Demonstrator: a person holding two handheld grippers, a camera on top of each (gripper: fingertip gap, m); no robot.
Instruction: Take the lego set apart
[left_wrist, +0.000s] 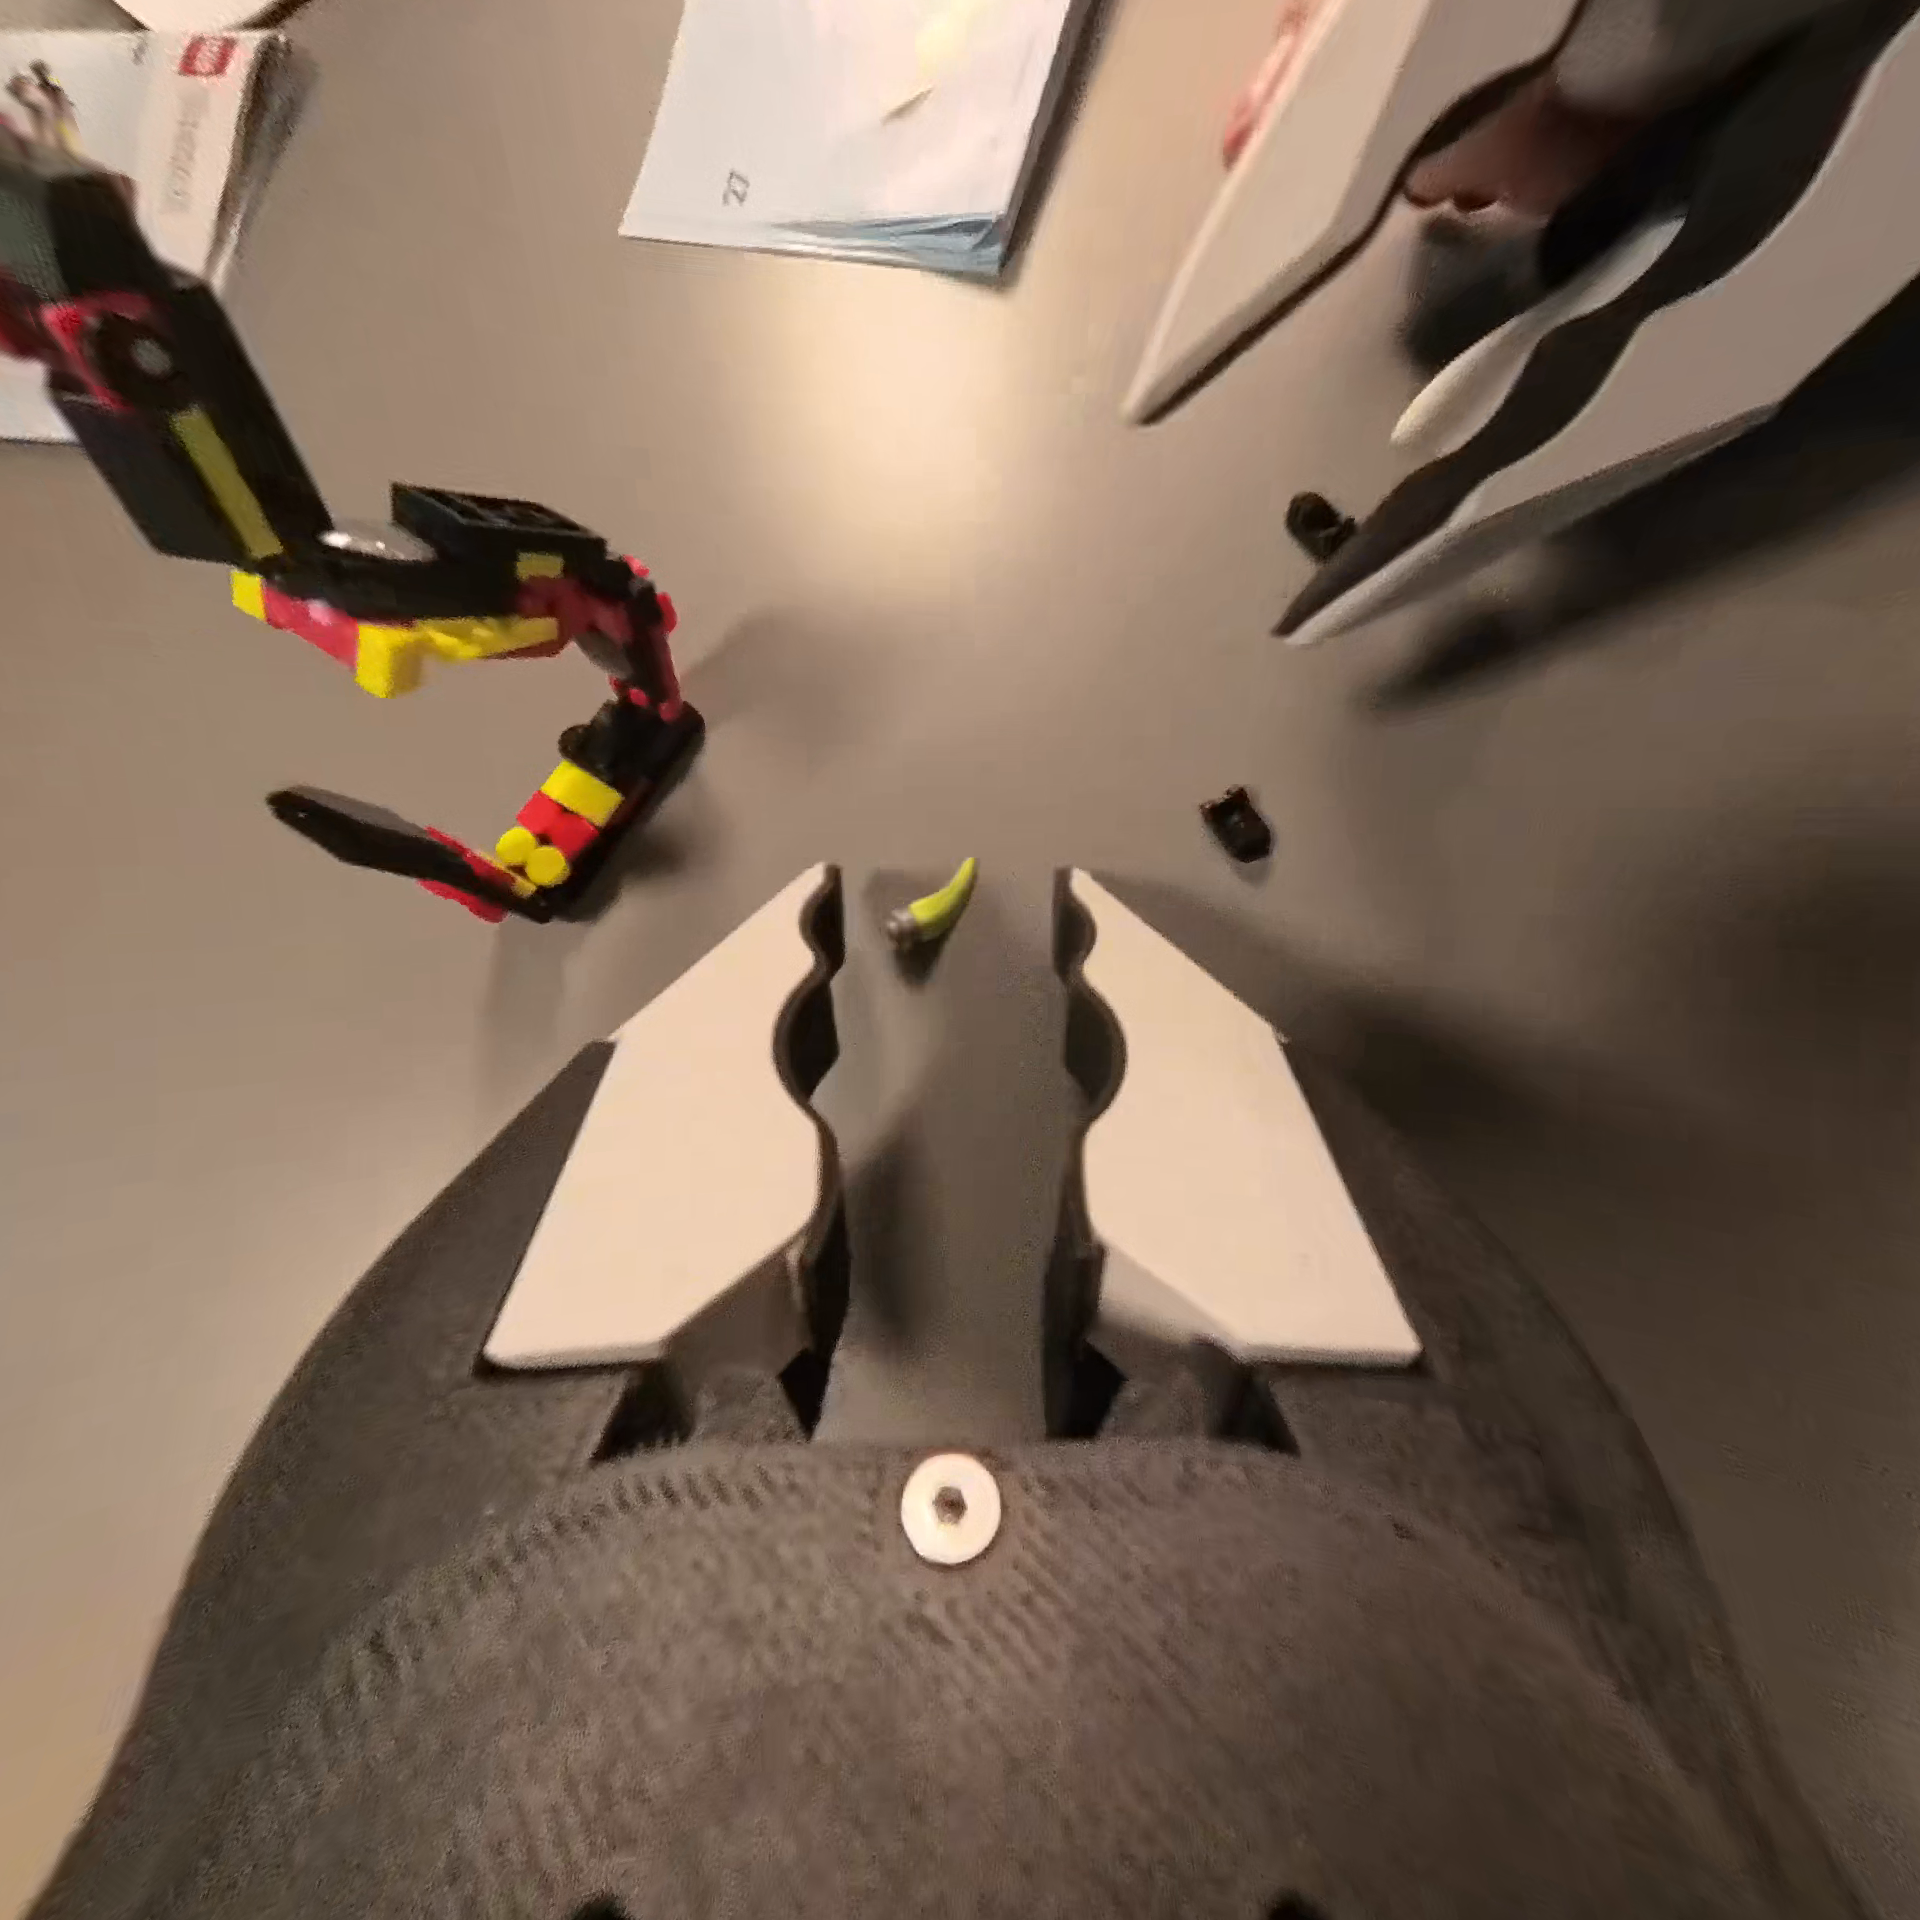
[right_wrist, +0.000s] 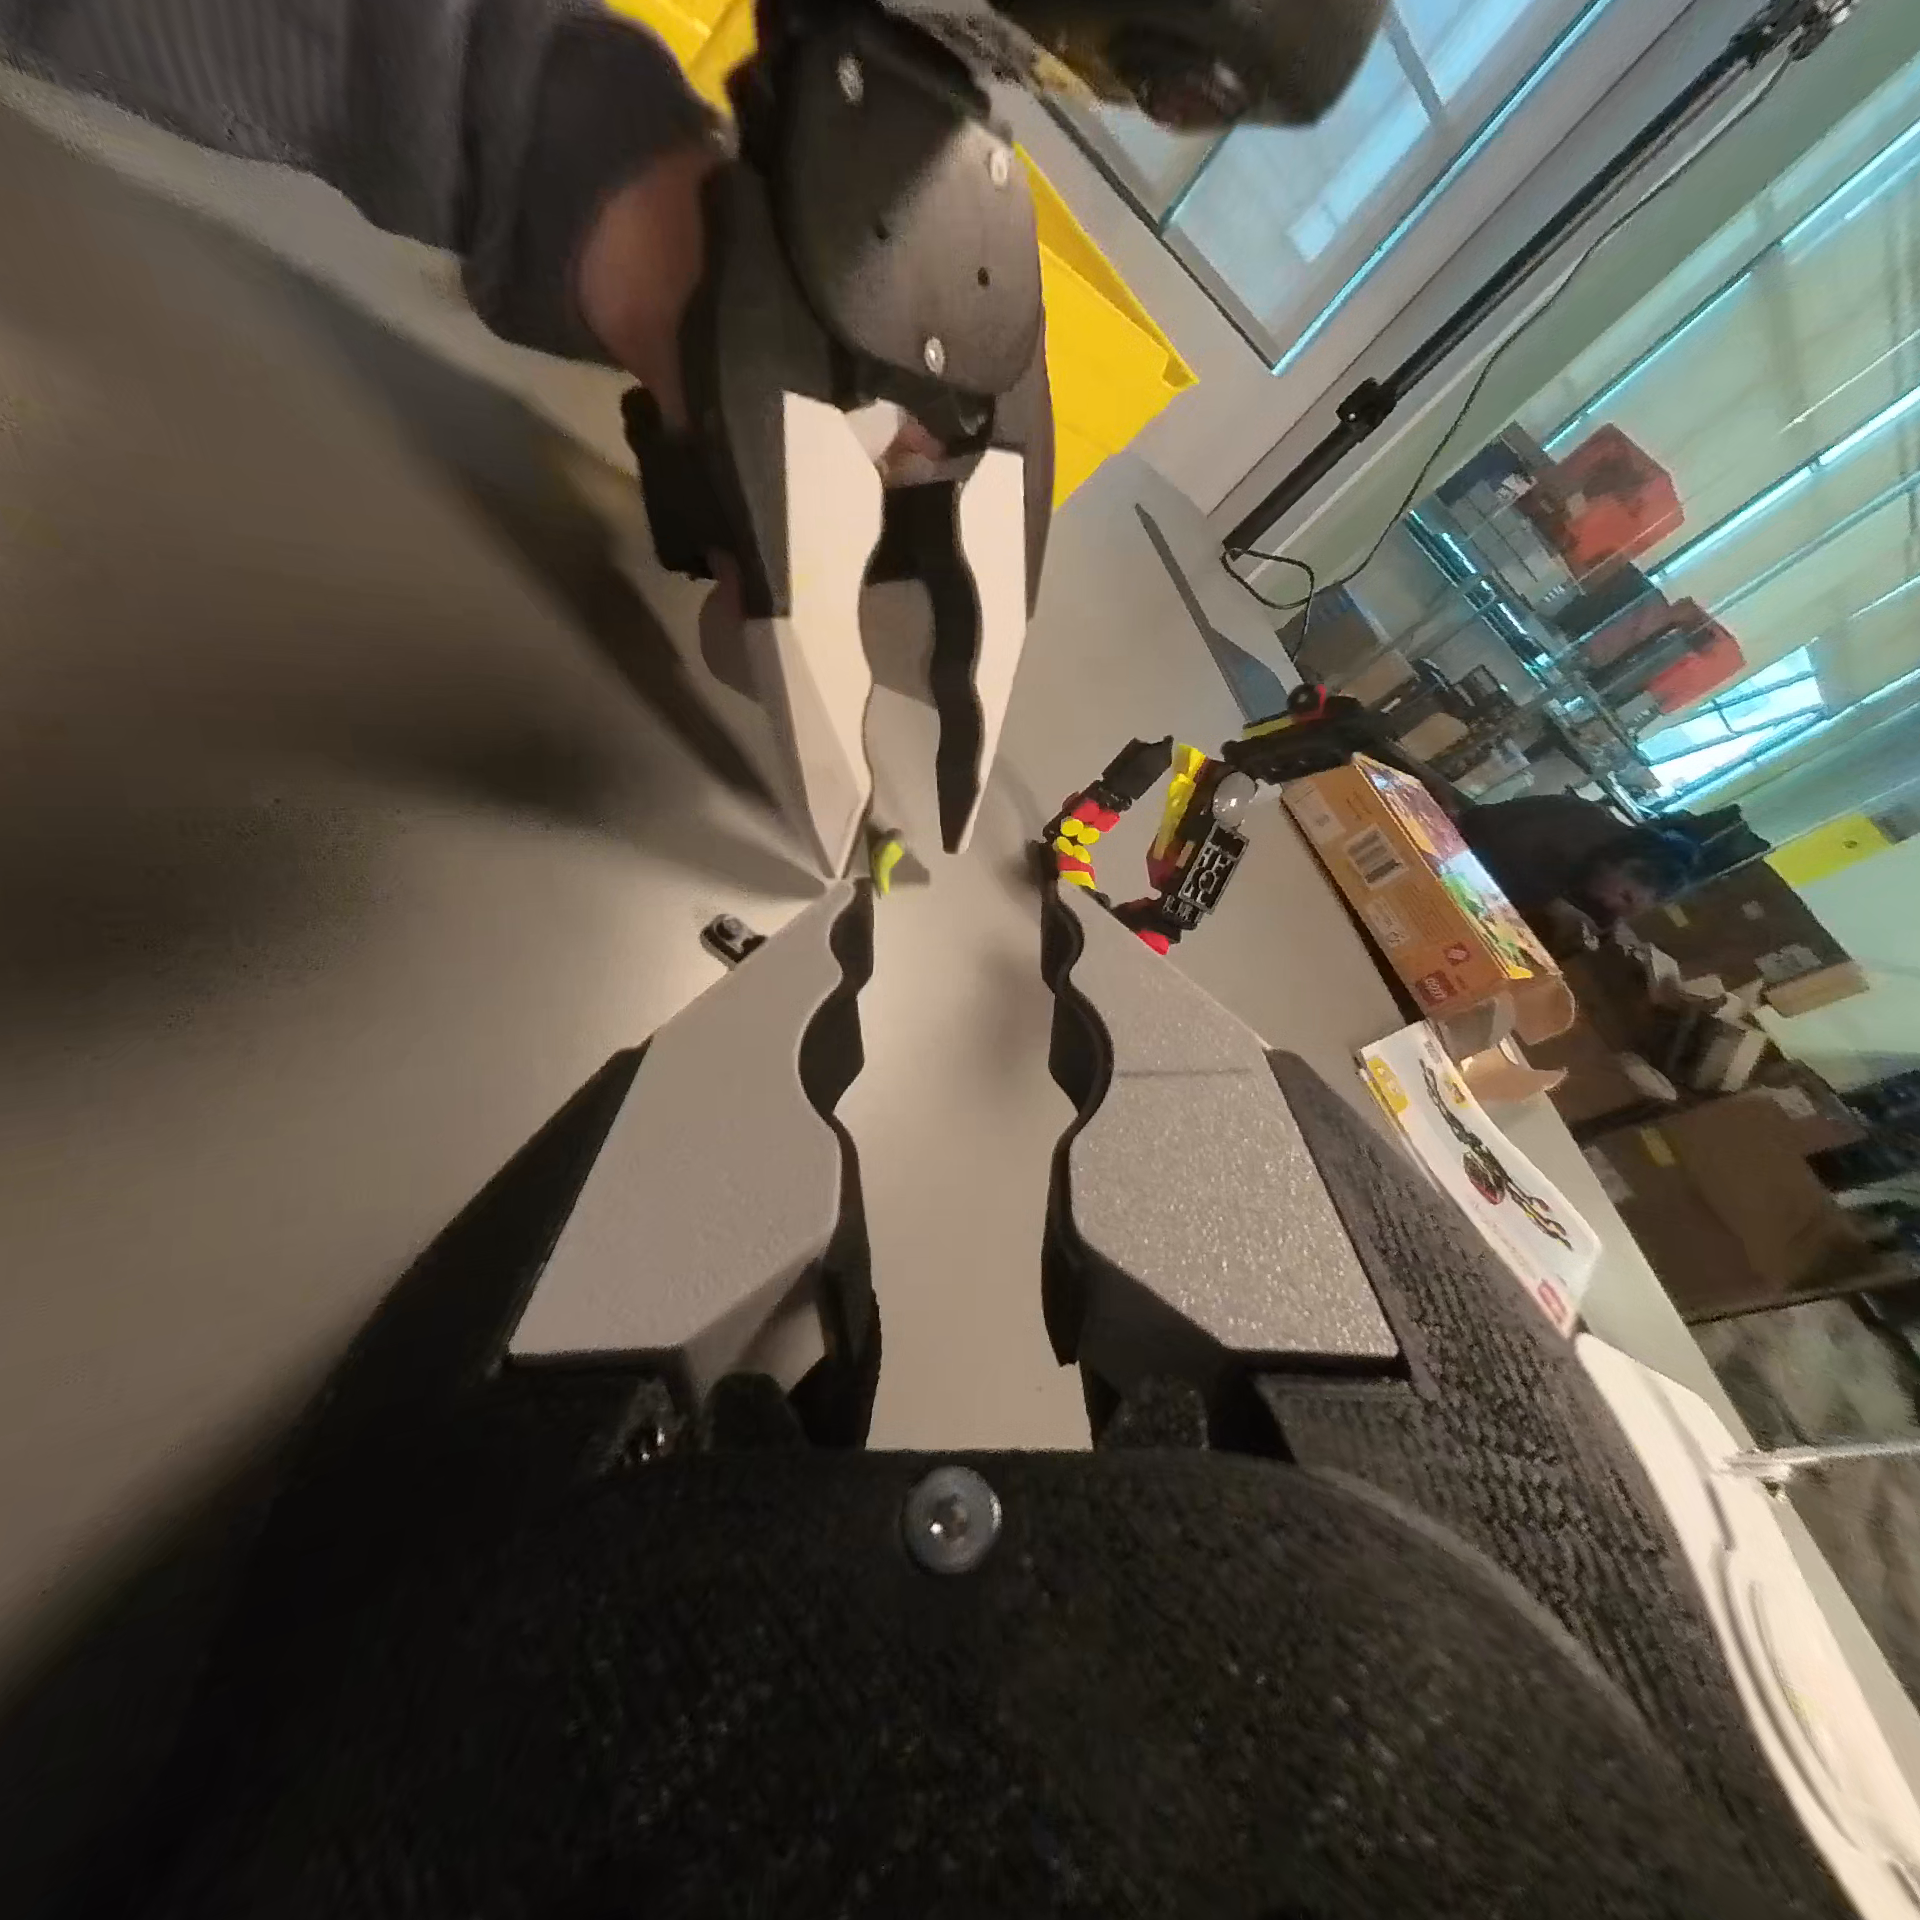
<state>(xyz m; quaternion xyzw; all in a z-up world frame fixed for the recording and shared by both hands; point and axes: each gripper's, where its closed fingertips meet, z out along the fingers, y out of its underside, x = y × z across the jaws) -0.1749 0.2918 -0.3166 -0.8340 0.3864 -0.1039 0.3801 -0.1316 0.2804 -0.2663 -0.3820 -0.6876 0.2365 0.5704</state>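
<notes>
The lego model (left_wrist: 468, 623), a black, red and yellow jointed figure, lies on the grey table at the left; it also shows in the right wrist view (right_wrist: 1143, 842). A loose lime-green claw piece (left_wrist: 935, 904) lies on the table between the tips of my open, empty left gripper (left_wrist: 951, 894). A small black piece (left_wrist: 1236, 821) lies just to its right, and another black piece (left_wrist: 1314, 520) lies near my right gripper (left_wrist: 1216, 520). My right gripper (right_wrist: 951, 883) is open and empty, facing the left gripper (right_wrist: 904, 847) and the lime piece (right_wrist: 886, 862).
An instruction booklet (left_wrist: 862, 125) and the lego box (left_wrist: 197, 135) lie at the far side of the table. In the right wrist view the box (right_wrist: 1423, 894), booklet (right_wrist: 1475, 1153), a yellow bin (right_wrist: 1101, 343) and a white plate rim (right_wrist: 1714, 1507) show. Left tips to right tips: about 7 cm.
</notes>
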